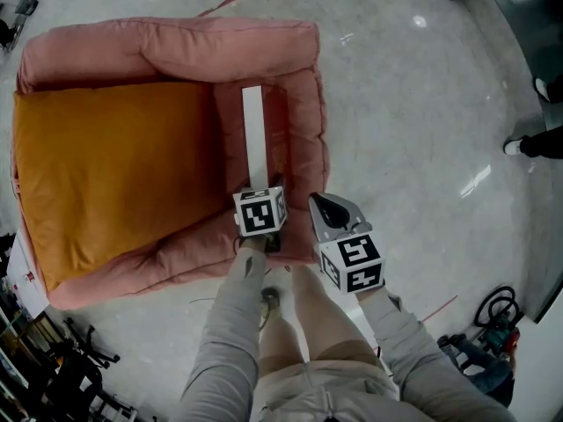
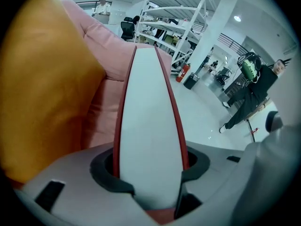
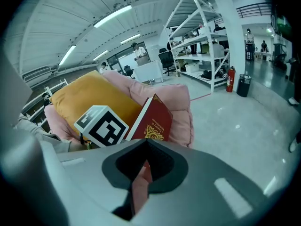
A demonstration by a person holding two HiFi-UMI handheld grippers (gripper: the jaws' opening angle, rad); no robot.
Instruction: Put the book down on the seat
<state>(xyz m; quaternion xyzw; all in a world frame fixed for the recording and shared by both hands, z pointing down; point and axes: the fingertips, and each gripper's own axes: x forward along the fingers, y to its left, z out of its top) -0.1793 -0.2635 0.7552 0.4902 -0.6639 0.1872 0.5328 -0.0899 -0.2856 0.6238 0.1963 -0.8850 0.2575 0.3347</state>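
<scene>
Left tongs (image 2: 149, 173) clench a red-covered white-paged book (image 2: 150, 107) on edge; right tongs (image 3: 141, 173) closed, empty. Released upright, it may wedge beside the orange seat cushion (image 1: 114, 174)

We get bright, even light: ceiling light strips (image 3: 110, 17) glow at upper left of the right gripper view, and pale glare spots dot the glossy floor (image 1: 422, 104) in the head view. Every view bends toward dark corners. The book (image 2: 150, 126), close up in the left gripper view, looks soft.
</scene>
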